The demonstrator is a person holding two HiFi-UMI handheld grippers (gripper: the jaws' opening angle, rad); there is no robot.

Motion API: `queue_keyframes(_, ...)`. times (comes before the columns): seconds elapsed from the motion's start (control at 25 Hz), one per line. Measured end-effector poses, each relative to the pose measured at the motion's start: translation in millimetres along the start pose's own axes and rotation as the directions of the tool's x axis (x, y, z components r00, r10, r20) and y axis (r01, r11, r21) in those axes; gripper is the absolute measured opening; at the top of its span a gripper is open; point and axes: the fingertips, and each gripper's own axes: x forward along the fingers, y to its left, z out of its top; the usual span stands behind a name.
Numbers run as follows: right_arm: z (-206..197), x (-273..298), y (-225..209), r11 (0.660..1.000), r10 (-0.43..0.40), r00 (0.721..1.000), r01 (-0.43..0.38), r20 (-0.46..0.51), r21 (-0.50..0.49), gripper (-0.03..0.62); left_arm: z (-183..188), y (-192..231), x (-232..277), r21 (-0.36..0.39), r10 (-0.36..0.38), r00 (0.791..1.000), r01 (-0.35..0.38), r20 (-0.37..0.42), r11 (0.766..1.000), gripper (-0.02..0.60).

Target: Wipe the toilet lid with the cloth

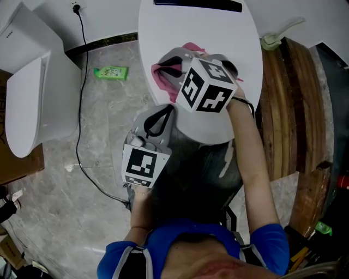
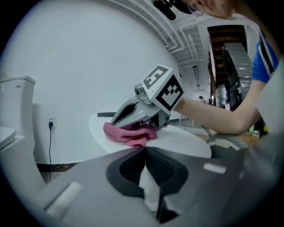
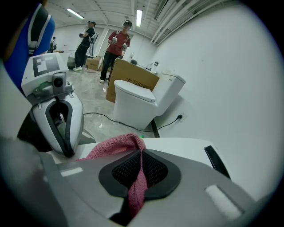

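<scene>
**Right gripper grips a pink cloth on the white toilet lid**

Seen from above, a person stands at the near end of a white oval toilet lid (image 1: pixel 203 26), with a gripper in each hand.

The right gripper (image 1: pixel 165 69) reaches over the lid's left edge, about halfway along it. Its jaws are clenched on a pink cloth (image 1: pixel 163 80). In that gripper's own view a strip of cloth is pinched between the black pads, and the rest bunches in front of them. The bunched part rests on the lid surface.

The left gripper (image 1: pixel 167 109) is held just off the lid's near left edge, close to the person's body and pointing toward the cloth. Its jaws are pressed together at the tips with nothing between them.

A black hinge bar (image 1: pixel 197 5) runs across the lid's far end. On the stone floor (image 1: pixel 103 136) to the left stand a second toilet (image 1: pixel 32 92), a green bottle (image 1: pixel 110 72) and a trailing black cable (image 1: pixel 82 109). Wooden steps (image 1: pixel 289 109) lie to the right.
</scene>
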Motion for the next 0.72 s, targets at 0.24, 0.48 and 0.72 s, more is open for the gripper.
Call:
queue_keyframes(0.24,-8,-6,-3,1.000,0.005,1.000,-0.005,0.006,0.016,0.009,1,-1,3,0.003,-0.004,1.000,0.004,0.006,1.000,0.002)
queue_keyframes(0.48,-19,-13,-8,0.999,0.012,1.000,-0.013,0.009,0.042,0.009,2,-2,7,0.008,-0.002,1.000,0.002,0.004,1.000,0.003)
queue_keyframes(0.72,-28,-20,-10,0.998,0.011,1.000,-0.012,0.001,0.059,0.009,3,-1,6,-0.015,-0.005,1.000,0.006,0.028,1.000,0.003)
